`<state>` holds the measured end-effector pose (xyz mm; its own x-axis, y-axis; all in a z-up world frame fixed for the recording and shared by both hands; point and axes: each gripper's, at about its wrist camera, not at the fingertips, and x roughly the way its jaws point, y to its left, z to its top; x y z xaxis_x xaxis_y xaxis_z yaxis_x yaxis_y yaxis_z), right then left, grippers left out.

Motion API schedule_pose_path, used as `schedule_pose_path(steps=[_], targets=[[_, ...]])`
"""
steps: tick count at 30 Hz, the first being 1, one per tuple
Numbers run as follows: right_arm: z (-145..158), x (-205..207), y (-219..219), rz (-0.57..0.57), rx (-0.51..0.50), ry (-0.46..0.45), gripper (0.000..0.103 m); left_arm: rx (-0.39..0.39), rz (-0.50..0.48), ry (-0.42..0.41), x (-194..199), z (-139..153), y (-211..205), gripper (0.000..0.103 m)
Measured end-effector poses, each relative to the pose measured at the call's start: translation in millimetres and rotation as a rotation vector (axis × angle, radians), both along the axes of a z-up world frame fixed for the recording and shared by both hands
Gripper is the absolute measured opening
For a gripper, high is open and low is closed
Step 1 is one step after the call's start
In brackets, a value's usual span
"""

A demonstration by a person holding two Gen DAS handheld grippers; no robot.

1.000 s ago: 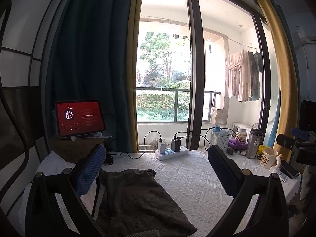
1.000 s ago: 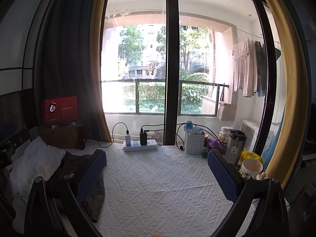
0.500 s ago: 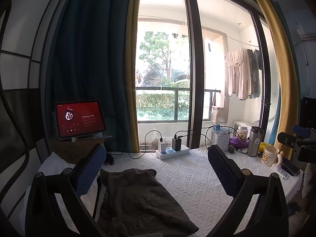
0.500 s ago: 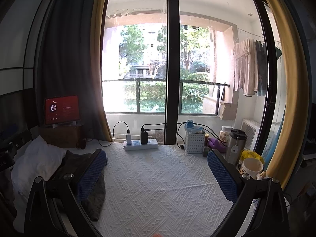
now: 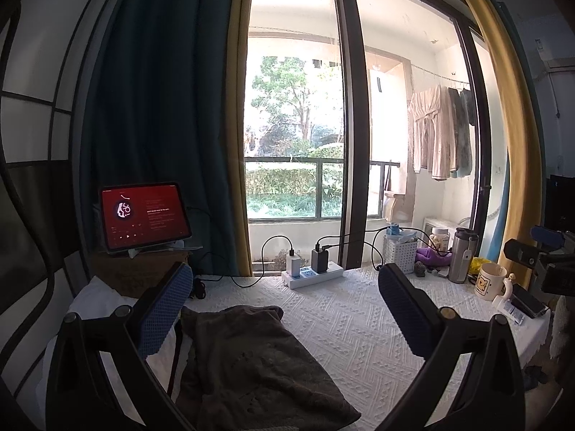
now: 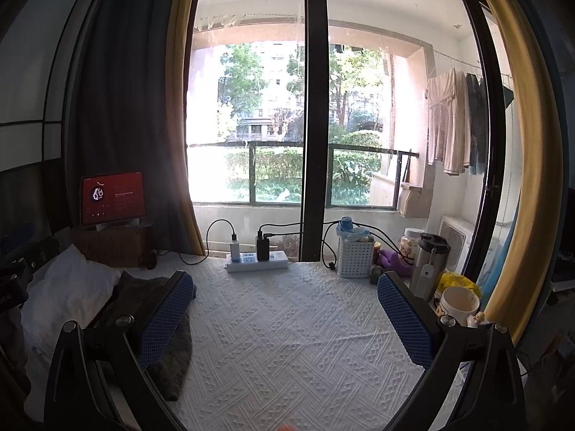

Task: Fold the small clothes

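Dark garment (image 5: 258, 366) lies lengthwise toward the window, seemingly folded; left gripper (image 5: 284, 312) and right gripper (image 6: 284, 312) spread, empty.

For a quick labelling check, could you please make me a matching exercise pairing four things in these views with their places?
Things:
1. tablet
2. power strip
3. mug
4. dark garment

Places:
A. between the left gripper's fingers
B. right edge, beside the steel flask
C. on a stand by the dark curtain
D. below the window, chargers plugged in

Pairs: 1-C, 2-D, 3-B, 4-A
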<state>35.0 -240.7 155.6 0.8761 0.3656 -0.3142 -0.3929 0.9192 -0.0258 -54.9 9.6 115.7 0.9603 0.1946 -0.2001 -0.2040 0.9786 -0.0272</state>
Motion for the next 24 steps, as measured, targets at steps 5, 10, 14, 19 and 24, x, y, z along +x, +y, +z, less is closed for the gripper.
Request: schedule_pose_path(steps=[5,10,14,19,24], targets=[[-0.4,0.4,-0.5,0.001,-0.001,0.002,0.103,0.002,-0.003,0.001,0.0,-0.4,-0.6,0.102],[-0.3,0.3,-0.1,0.001,-0.002,0.002,0.103,0.002,-0.004,0.004,0.1,-0.6,-0.8,0.102],[-1.0,1.2,-0.9,0.006,-0.005,0.005,0.103,0.003,-0.004,0.01,0.6,0.0,-1.7,0.102],[-1.4,2.7,-1.3,0.011,-0.005,0.008,0.103,-0.002,-0.006,0.015,2.0,1.2,-2.1,0.102],[-1.9,4.0,-2.3,0.01,-0.004,0.011,0.103,0.001,-0.004,0.017,3.0,1.3,-1.6,0.102]])
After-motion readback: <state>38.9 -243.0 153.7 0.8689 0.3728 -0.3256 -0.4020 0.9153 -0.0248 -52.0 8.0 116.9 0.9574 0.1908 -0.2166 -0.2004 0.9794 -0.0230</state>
